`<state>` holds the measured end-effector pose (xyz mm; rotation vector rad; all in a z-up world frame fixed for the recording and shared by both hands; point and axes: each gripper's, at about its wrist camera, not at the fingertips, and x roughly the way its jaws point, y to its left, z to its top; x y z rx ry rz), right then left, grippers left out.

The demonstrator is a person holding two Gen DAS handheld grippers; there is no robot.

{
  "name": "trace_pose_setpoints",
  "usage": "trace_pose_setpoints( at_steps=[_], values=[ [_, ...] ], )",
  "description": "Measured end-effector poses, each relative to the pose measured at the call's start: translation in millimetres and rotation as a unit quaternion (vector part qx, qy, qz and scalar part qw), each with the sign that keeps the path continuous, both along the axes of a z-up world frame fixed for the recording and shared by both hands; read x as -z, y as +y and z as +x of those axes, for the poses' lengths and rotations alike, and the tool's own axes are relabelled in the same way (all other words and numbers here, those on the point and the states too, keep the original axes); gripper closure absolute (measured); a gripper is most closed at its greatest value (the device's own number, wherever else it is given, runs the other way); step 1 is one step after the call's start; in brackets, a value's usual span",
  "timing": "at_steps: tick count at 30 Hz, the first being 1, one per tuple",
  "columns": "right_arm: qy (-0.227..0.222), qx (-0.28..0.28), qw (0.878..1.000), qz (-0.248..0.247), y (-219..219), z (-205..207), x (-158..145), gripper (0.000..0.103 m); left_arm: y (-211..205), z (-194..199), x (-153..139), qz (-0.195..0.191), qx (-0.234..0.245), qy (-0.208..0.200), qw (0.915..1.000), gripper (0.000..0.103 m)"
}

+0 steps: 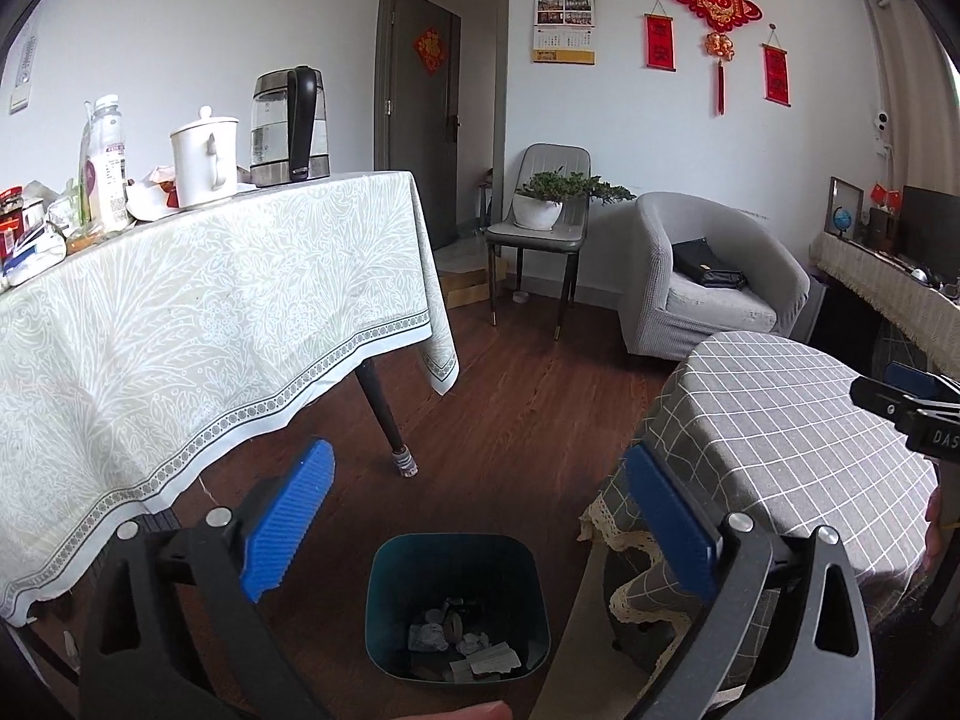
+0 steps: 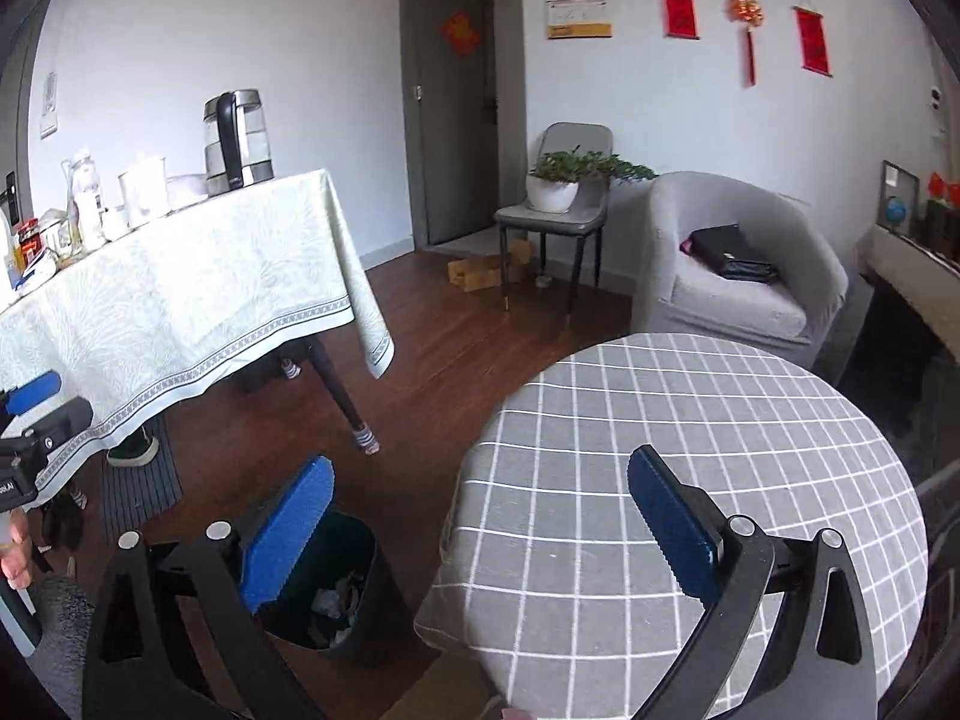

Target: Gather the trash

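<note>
A dark teal trash bin [image 1: 457, 606] stands on the wood floor between the two tables, with several crumpled paper scraps [image 1: 462, 642] inside. My left gripper [image 1: 480, 516] is open and empty, held above the bin. My right gripper [image 2: 480, 522] is open and empty, over the left edge of the round checked table [image 2: 690, 480]; the bin [image 2: 336, 588] shows below its left finger. The right gripper also shows at the right edge of the left wrist view [image 1: 912, 408], and the left gripper at the left edge of the right wrist view [image 2: 36, 420].
A large table with a pale green cloth [image 1: 180, 312] stands on the left, carrying a kettle [image 1: 291, 126], a white mug [image 1: 204, 156] and bottles. A grey armchair [image 1: 708, 276] with a black bag, a chair with a potted plant [image 1: 543, 204] and an open door stand behind.
</note>
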<state>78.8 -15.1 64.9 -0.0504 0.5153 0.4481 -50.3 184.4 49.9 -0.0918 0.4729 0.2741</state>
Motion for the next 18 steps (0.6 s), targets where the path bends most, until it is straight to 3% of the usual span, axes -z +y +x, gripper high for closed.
trace_pose_setpoints(
  at_steps=[7,12,18],
  values=[
    [-0.047,0.076,0.996,-0.009,-71,-48,-5,0.004,-24,-7,17,0.025,0.006,0.012,0.9996,0.004],
    [-0.029,0.11,0.994,0.006,-112,-65,13,0.004,-38,-6,32,0.03,0.019,0.019,0.9992,0.004],
    [-0.014,0.116,0.993,0.0,-127,-77,38,0.004,-49,-6,55,0.034,0.032,0.036,0.9983,0.004]
  ],
)
